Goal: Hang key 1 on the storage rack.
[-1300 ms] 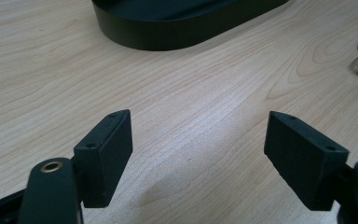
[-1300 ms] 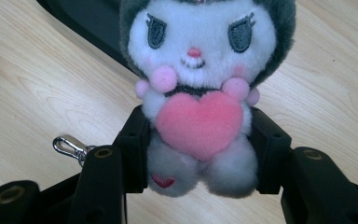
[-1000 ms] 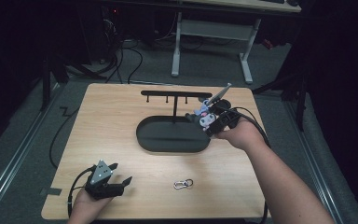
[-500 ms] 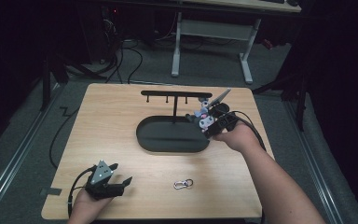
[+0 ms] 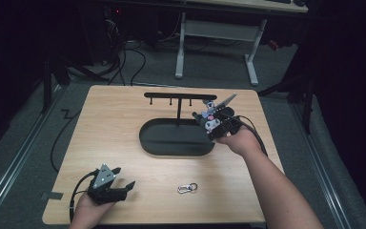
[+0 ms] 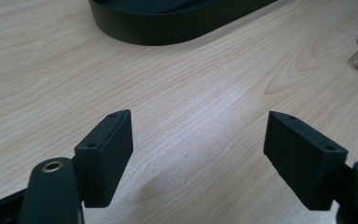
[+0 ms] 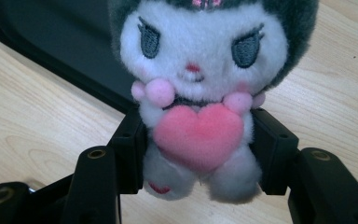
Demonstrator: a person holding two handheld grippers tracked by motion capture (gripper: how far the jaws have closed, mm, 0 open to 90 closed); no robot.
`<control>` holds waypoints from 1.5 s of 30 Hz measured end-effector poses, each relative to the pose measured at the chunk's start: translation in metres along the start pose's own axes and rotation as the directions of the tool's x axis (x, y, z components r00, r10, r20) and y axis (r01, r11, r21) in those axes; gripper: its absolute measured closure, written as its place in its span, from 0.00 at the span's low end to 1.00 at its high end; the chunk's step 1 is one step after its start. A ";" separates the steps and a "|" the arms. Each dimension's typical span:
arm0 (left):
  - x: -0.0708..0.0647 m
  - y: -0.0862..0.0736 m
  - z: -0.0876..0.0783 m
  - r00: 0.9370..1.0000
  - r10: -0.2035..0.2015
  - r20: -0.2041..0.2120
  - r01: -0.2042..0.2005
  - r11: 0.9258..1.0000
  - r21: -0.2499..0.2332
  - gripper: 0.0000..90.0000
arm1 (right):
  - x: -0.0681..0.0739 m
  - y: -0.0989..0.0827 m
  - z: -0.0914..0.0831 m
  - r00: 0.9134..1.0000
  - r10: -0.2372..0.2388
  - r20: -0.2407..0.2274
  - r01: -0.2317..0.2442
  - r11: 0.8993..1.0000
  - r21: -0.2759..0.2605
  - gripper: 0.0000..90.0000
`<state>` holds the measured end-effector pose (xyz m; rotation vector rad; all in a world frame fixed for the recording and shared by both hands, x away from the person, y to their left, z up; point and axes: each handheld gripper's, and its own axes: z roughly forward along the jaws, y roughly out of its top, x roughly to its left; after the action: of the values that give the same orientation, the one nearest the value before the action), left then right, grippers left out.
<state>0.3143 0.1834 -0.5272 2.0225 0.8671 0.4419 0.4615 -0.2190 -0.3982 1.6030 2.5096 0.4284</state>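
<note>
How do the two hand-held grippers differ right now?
The left hand-held gripper has its jaws spread wide with nothing but bare table between them; the right hand-held gripper has a plush toy between its jaws, pads against its sides, and they have just been opening. In the high view the left lies low at the table's near edge, the right is up beside the black oval tray. Both have black two-jaw ends and are held in a hand.
</note>
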 end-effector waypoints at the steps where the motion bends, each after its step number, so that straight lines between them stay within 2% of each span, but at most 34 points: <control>1: 0.000 0.000 0.000 1.000 0.000 0.000 0.000 1.000 0.000 0.27 | 0.000 0.000 0.001 1.000 0.005 0.001 -0.005 1.000 0.001 0.51; 3: 0.000 0.000 0.000 1.000 0.000 -0.001 0.000 1.000 0.001 0.27 | -0.002 0.001 0.003 1.000 0.008 0.014 -0.008 1.000 0.004 0.48; 6: 0.000 0.000 0.000 1.000 -0.001 0.001 0.001 1.000 0.000 0.27 | -0.005 0.001 0.006 0.999 0.048 0.023 -0.048 0.999 -0.003 0.44; 8: 0.000 0.000 0.000 1.000 -0.003 0.001 0.003 1.000 -0.001 0.27 | -0.009 0.000 0.007 0.998 0.058 0.024 -0.057 0.998 -0.020 0.42; 13: 0.001 0.000 0.000 1.000 -0.002 0.001 0.002 1.000 -0.001 0.27 | -0.009 -0.003 0.003 0.998 0.057 0.020 -0.056 0.998 -0.024 0.42; 17: 0.000 0.001 0.001 1.000 0.005 0.002 -0.005 1.000 0.002 0.27 | -0.007 -0.013 -0.001 0.999 0.053 0.011 -0.053 0.998 -0.032 0.43; 21: -0.002 0.001 0.001 1.000 0.007 0.004 -0.007 1.000 0.000 0.28 | -0.003 -0.029 -0.001 0.999 0.038 -0.002 -0.038 0.999 -0.036 0.45; 23: -0.002 0.001 0.001 1.000 0.011 0.004 -0.011 1.000 0.002 0.28 | -0.001 -0.039 0.000 1.000 0.029 0.009 -0.029 0.999 -0.033 0.47; 26: -0.004 0.002 0.002 1.000 0.012 0.007 -0.012 1.000 0.001 0.28 | 0.002 -0.054 0.001 1.000 0.020 0.004 -0.020 0.998 -0.053 0.51; 28: -0.004 0.002 0.002 1.000 0.015 0.007 -0.016 1.000 0.001 0.28 | 0.004 -0.064 0.000 1.000 -0.004 0.025 0.006 0.998 -0.070 0.55; 29: -0.005 0.002 0.002 1.000 0.016 0.009 -0.016 1.000 0.003 0.28 | 0.004 -0.069 0.000 0.999 -0.019 0.030 0.022 0.996 -0.084 0.56; 34: -0.005 0.002 0.003 1.000 0.014 0.010 -0.014 1.000 -0.002 0.29 | 0.005 -0.095 0.003 1.000 0.004 0.013 -0.002 0.990 -0.140 0.64; 36: -0.006 0.002 0.002 1.000 0.010 0.011 -0.010 1.000 -0.010 0.30 | 0.007 -0.105 0.005 1.000 -0.002 0.023 0.006 0.987 -0.161 0.67; 38: -0.006 0.003 0.002 1.000 0.011 0.011 -0.011 1.000 -0.006 0.31 | 0.007 -0.116 0.009 1.000 -0.007 0.012 0.009 0.984 -0.178 0.69; 43: -0.009 0.004 0.002 1.000 0.016 0.012 -0.016 1.000 -0.007 0.31 | 0.013 -0.141 0.023 0.999 -0.037 0.032 0.043 0.977 -0.210 0.71; 45: -0.010 0.005 0.002 1.000 0.014 0.012 -0.014 1.000 -0.013 0.32 | 0.015 -0.151 0.030 0.999 -0.037 0.030 0.043 0.973 -0.227 0.71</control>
<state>0.3105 0.1734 -0.5240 2.0182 0.8410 0.4417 0.3322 -0.2597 -0.4721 1.4603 2.3685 0.6595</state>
